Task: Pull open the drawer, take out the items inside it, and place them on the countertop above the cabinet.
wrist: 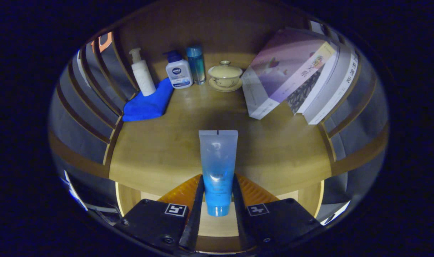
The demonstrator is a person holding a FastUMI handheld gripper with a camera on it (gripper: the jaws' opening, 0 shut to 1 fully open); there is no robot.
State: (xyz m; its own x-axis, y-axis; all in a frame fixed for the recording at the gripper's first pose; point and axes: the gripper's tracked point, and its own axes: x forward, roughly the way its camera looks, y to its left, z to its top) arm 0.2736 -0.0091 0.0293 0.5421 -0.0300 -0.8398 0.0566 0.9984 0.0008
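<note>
- The tongs (218,194) grip one blue tube (218,167) above the worktop (159,153) front edge.
- Free room lies ahead; three bottles (179,73) stand at the back.

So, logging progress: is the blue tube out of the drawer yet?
Out: the tongs are shut on the blue tube, held above the countertop, not yet set down.

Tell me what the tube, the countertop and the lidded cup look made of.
Tube, held between the tongs: soft translucent plastic, frosted clear fading to blue, with a flat crimped end. Countertop: wood or wood-look board, smooth with a dull sheen. Lidded cup: probably glazed ceramic, pale and glossy, on a matching saucer.
</note>
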